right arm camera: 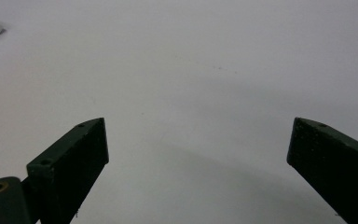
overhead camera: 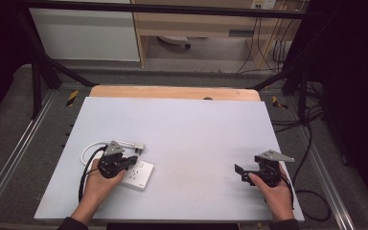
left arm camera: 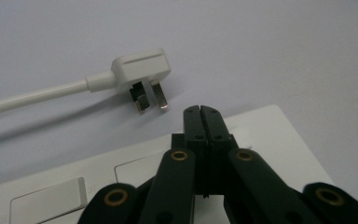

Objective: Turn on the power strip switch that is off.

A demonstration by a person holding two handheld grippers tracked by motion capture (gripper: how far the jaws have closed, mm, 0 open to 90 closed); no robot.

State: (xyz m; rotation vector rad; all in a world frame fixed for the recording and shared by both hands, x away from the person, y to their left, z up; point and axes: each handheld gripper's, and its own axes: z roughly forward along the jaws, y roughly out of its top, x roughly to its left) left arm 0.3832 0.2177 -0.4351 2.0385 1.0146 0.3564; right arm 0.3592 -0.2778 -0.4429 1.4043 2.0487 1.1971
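Pale grey board (overhead camera: pixel 187 139) covers the table, with a strip of bare wood showing along its far edge. Near the board's front left corner lies a white socket plate (overhead camera: pixel 141 175), flat on the surface. In the left gripper view the socket plate (left arm camera: pixel 279 140) shows rocker switches on its face. Just beyond it lies a white plug (left arm camera: pixel 142 70) on its side, apart from the plate, its metal pins pointing toward the plate. Its white cable (left arm camera: pixel 32 98) runs off to the left and, in the high view, the cable (overhead camera: pixel 90 149) loops on the board.

The person's left hand (overhead camera: pixel 98 184) holds the left gripper (left arm camera: pixel 200 112) over the socket plate. Its two black jaws are pressed together with nothing between them, tips above the plate's far edge.

The right hand (overhead camera: pixel 273 189) holds the right gripper (overhead camera: pixel 239 171) near the board's front right corner, well apart from the plug and plate. Its jaws stand wide apart over bare board.
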